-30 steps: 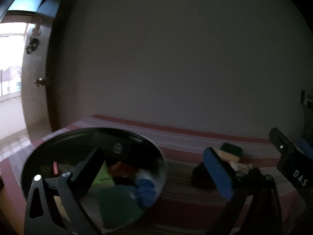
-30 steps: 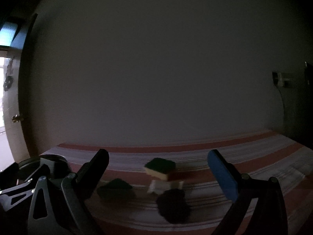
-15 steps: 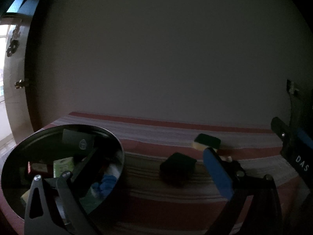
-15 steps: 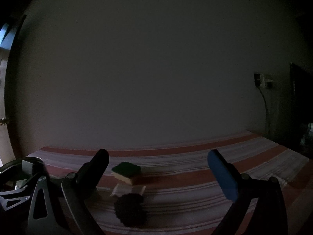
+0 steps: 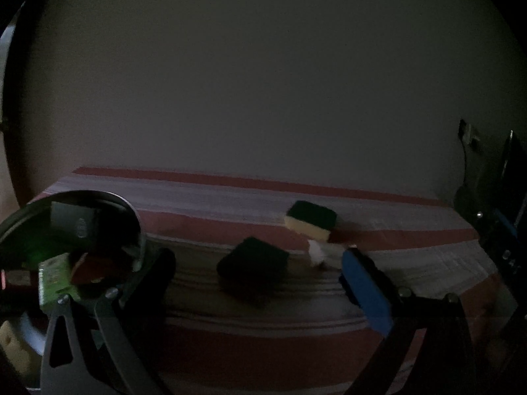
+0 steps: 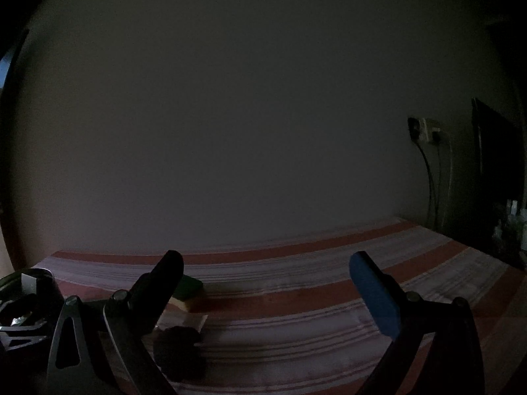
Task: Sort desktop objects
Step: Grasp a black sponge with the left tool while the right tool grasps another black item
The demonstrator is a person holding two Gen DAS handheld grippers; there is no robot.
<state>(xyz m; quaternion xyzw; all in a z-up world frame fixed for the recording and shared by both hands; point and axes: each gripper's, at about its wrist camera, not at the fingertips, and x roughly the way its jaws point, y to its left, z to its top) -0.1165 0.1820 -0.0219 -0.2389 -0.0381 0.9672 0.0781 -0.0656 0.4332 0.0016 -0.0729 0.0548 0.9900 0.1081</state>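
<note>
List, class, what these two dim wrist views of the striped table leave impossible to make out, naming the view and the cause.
- Dark block, left wrist view: the dim light hides what it is.
- White scrap, left wrist view: too blurred to identify.
- Sponge, right wrist view: half hidden behind the tongs' black finger.
- Bowl, left wrist view: cut off by the left edge, its contents murky.

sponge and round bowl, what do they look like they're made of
Sponge: soft foam, judging by a matte pale yellow body under a dark green scouring layer. Bowl: probably metal, since its thin rim gives a dull shine, though the dim light leaves plastic possible.
</note>
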